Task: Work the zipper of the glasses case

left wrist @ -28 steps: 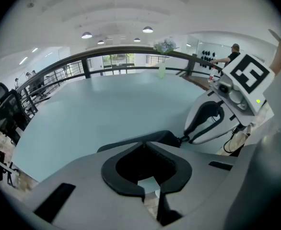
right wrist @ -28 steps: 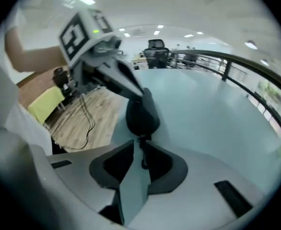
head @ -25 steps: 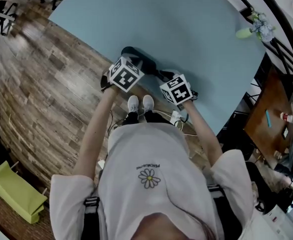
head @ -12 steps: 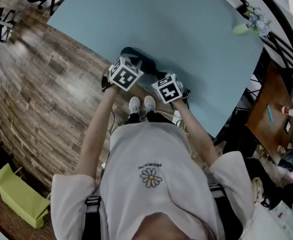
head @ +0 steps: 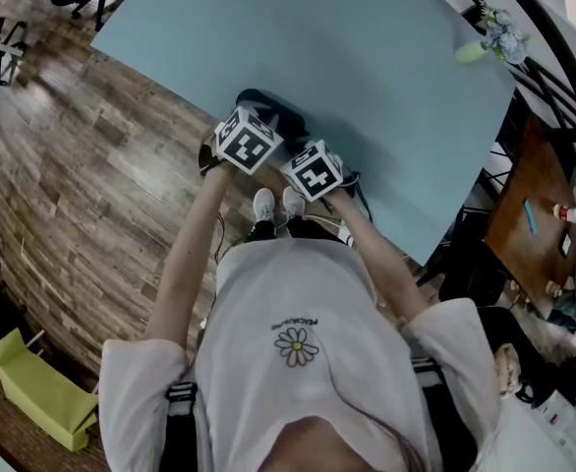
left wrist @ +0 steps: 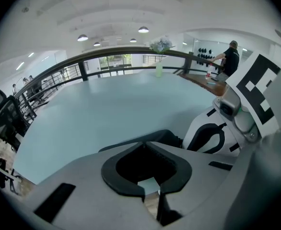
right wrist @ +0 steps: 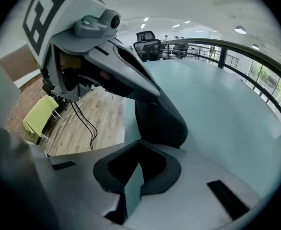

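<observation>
Facing the dark rounded glasses case (right wrist: 160, 121), left gripper (left wrist: 143, 142) sits pressed together — right gripper (right wrist: 140, 140) just closed, empty.

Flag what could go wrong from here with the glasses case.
The dark rounded glasses case sits at the near edge of the light blue table; a pull toward the person could drag it off. The right tool has just closed its jaws beside it, yet no zipper pull shows between them: it may have pinched nothing.
</observation>
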{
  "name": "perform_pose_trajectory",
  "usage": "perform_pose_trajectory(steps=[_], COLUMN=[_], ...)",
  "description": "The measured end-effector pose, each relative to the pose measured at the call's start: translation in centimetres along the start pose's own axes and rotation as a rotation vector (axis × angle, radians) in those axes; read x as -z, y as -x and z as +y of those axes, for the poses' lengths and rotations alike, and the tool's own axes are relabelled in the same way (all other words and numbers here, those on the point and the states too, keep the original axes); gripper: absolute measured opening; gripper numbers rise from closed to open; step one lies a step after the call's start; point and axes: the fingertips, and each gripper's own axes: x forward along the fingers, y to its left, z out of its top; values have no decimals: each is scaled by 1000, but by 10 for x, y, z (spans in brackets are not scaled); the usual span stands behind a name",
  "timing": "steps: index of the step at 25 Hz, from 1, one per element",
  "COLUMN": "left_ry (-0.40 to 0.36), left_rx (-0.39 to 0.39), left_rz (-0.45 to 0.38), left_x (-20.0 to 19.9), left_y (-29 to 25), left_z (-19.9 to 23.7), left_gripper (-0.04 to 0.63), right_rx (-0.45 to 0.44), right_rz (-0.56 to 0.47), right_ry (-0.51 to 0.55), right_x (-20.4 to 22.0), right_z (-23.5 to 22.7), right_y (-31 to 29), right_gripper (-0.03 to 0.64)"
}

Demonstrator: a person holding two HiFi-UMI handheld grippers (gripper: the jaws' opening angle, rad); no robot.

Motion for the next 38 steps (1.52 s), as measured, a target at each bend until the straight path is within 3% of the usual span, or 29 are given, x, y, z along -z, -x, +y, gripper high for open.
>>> perform_pose_trajectory(steps=[3,8,12,15,17,20,25,29,32,34,35,38], left_ry=[-31,-125,-179,-246,-249,-244,-242,-237,-266,-250,-226,-194], left_rx=[11,-33,85,172,200,214,217,214,219,221,226,245], left_rz=[-18,-76,-76,-20,-9,10,4,-9,-6,-20,-29,-43], left_x=[-3,-25,-36,-30,-27,-27,-26,-28,-28,-28,-28,-28], left_y=[2,13,2,-11,-15,-16,-17,-19,-19,-18,-17,-16], left_z=[-2,-1,-31,-59,-68,-67,-67,-69,-70,-66,-64,-62], left_gripper=[29,29,29,29,26,24,23,23,23,18,18,18], right_rx=[23,274,336,324,294,218,100,-39,-160,-90,-42,110], right_rz=[-6,45,66,80,73,32,-3,-45,-25,-3,-22,-154], right_ry=[37,125,134,143,113,34,25,62,218,313,281,13], right_x=[-1,20,35,45,52,51,44,28,27,35,36,28], right_z=[-5,-79,-112,-112,-109,-98,-55,2,56,64,58,16], right_y=[5,47,60,56,52,49,40,21,9,10,14,33], right_gripper=[8,6,6,6,6,6,6,6,6,6,6,8])
